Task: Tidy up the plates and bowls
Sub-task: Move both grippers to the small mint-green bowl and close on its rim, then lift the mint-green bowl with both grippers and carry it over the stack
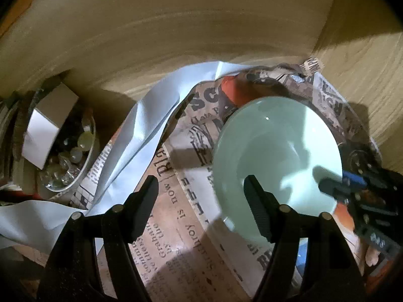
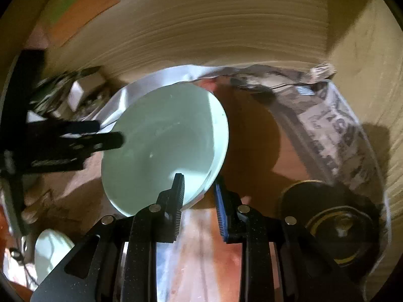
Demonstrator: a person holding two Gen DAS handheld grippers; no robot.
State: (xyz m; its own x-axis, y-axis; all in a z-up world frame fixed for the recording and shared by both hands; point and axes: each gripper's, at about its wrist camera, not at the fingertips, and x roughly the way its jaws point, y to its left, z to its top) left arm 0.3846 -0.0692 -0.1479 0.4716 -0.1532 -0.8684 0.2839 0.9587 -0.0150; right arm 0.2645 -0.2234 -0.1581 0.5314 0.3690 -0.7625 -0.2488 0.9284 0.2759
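Pale green bowl (image 2: 165, 141) tilted on newspaper lining (image 1: 176, 201), its near rim between the jaws of the right gripper (image 2: 199, 201), which pinched it; left gripper (image 1: 201, 198) stood spread wide, one finger over the bowl's rim, gripping nothing; glass dish (image 1: 73, 156) lay well left of its jaws

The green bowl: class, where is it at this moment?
The green bowl is tilted over the newspaper, its rim between the right gripper fingers; the left gripper is beside it.
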